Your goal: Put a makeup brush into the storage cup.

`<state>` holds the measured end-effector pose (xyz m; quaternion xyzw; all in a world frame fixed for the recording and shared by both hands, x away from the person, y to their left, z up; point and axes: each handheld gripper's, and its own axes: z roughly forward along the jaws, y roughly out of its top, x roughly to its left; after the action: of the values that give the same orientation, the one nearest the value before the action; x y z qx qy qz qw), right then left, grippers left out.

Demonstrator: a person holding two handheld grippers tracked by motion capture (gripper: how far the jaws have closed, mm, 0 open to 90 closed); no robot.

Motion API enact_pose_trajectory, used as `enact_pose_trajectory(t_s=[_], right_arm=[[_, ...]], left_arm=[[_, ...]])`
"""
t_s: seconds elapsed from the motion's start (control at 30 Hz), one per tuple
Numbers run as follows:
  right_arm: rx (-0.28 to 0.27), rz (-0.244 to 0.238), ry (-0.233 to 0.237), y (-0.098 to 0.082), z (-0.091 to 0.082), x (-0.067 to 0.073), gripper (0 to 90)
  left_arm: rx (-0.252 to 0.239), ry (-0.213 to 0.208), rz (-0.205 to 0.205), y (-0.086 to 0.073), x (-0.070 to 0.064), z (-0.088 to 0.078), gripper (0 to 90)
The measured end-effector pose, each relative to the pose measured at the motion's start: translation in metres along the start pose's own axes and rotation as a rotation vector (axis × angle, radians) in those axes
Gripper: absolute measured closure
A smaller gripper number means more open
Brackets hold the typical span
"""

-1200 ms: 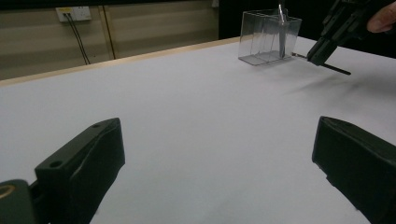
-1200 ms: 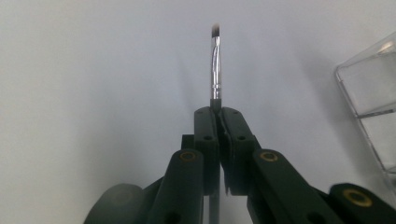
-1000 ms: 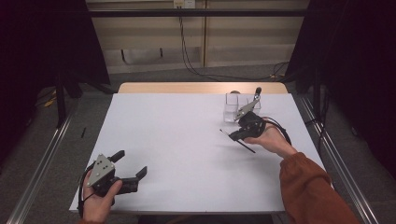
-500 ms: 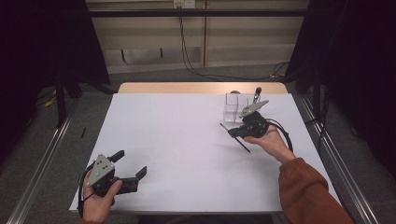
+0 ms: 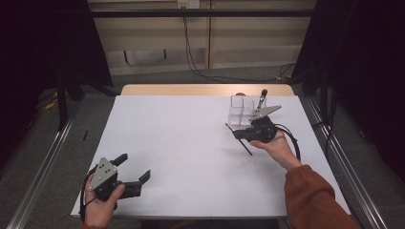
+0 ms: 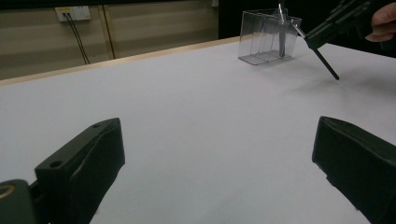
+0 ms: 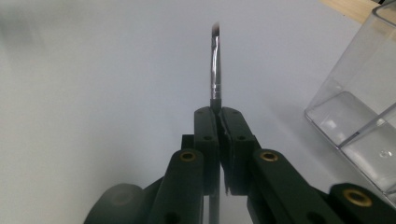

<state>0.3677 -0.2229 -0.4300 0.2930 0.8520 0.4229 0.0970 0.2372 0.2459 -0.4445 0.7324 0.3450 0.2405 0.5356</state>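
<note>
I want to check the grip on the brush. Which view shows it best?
The right gripper view: the brush is pinched between the shut fingers, close up. The high view and the left gripper view show it small, slanting from the right gripper.

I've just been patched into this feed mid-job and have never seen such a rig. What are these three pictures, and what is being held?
A person sits at a white table with a hand-held two-jaw gripper in each hand. The high view looks down from above; the other two views ride on the grippers and look along their black jaws. The left gripper rests open near the table's front edge, holding nothing. The right gripper is shut on a thin brush, beside a clear plastic organizer with another tool standing in it.
</note>
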Motion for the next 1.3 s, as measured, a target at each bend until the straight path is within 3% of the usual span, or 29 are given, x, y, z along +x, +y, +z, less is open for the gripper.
enact_pose_trajectory(t_s=[0.23, 0.57, 0.8, 1.3], right_arm=[[-0.063, 0.013, -0.037, -0.004, -0.003, 0.000, 86.6], [-0.155, 0.022, -0.040, -0.008, -0.006, 0.005, 86.6], [-0.223, 0.034, -0.083, -0.010, -0.010, 0.007, 86.6], [-0.334, 0.062, -0.039, -0.006, -0.019, 0.010, 86.6]], left_arm=[[-0.003, -0.003, 0.000, 0.000, -0.001, 0.000, 2.4], [-0.005, -0.004, 0.002, 0.000, 0.000, -0.001, 2.4], [-0.007, 0.001, 0.001, 0.001, -0.001, -0.001, 2.4], [0.000, 0.002, -0.006, 0.000, 0.000, 0.000, 2.4]])
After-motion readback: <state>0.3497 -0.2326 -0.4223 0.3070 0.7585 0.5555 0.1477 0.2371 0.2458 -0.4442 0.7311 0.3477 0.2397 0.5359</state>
